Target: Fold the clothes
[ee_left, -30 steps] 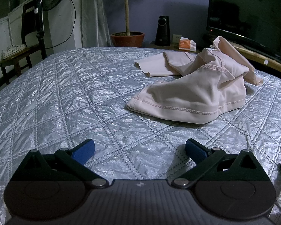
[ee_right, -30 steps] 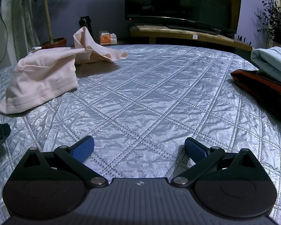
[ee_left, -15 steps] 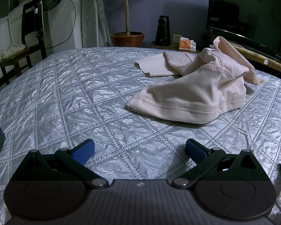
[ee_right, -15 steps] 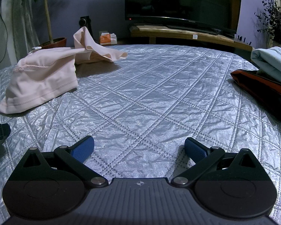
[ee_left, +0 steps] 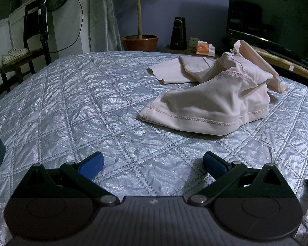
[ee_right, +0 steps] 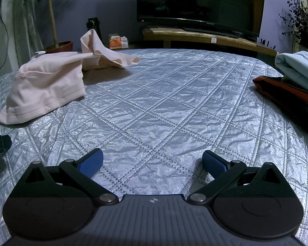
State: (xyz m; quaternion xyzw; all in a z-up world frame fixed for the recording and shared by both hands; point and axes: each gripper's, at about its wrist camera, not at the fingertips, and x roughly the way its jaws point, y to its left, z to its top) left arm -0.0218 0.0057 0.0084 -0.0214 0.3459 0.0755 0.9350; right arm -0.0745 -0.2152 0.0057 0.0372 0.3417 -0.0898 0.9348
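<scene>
Lying crumpled, one pink garment [ee_left: 211,100]; two grippers, fingers apart

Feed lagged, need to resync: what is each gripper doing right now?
Left gripper: open, holding nothing, short of the crumpled pale pink garment.
Right gripper: open, holding nothing, over the silver quilted bedspread.

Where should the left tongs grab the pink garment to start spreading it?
Probably the near stitched hem corner of the pink garment. It lies flat on the quilted bedspread, pointing toward the open left tongs, so come low from the front; the rest is heaped.
</scene>
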